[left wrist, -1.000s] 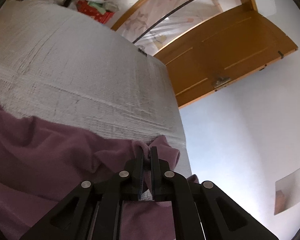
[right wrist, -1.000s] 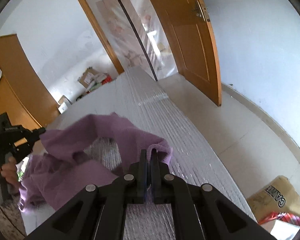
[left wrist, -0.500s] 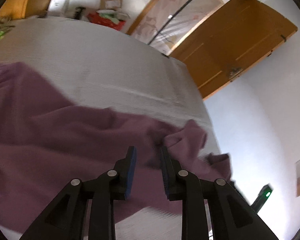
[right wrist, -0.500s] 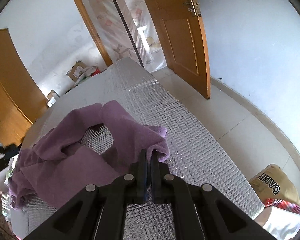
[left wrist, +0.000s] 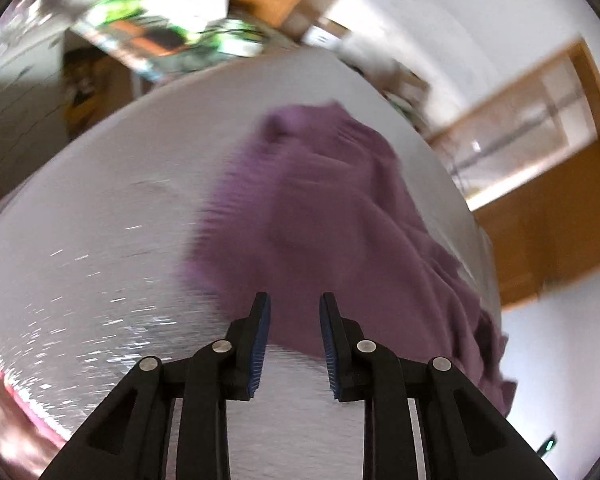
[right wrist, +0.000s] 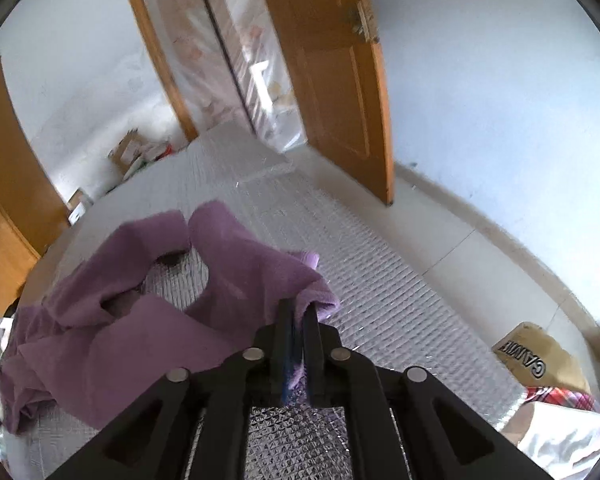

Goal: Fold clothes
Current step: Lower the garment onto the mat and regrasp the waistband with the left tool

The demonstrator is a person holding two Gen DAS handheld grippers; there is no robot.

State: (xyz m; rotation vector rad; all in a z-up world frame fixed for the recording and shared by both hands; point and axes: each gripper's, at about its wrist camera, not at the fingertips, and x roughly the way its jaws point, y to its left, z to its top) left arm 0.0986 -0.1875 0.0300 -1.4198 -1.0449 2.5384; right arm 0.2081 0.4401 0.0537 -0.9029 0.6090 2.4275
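Left gripper [left wrist: 294, 300]: hovers above the silver quilted cover [left wrist: 100, 260], jaws apart after just opening, nothing between the blue pads. Points at the near hem of the purple garment [left wrist: 332, 208], which lies rumpled across the middle and right of that cover. Judged to be free so as to seek a fresh hold on the cloth.

Right gripper [right wrist: 298, 308]: jaws nearly together, just easing apart, with a fold of the garment's edge between the pads and apparently pinched. Keeps that corner lifted off the cover, near its right side. Judged as an anchor for the fold, close to letting go.

Garment in the right wrist view: heaped to the left, with a bare patch of cover showing through a gap in the cloth. Not yet folded flat.

Writing: dark capitals on a cardboard box [right wrist: 536, 356] on the floor at lower right, seen upside down; begins "GA", remainder uncertain. No label legible on the garment. Left wrist view blurred; nothing readable.
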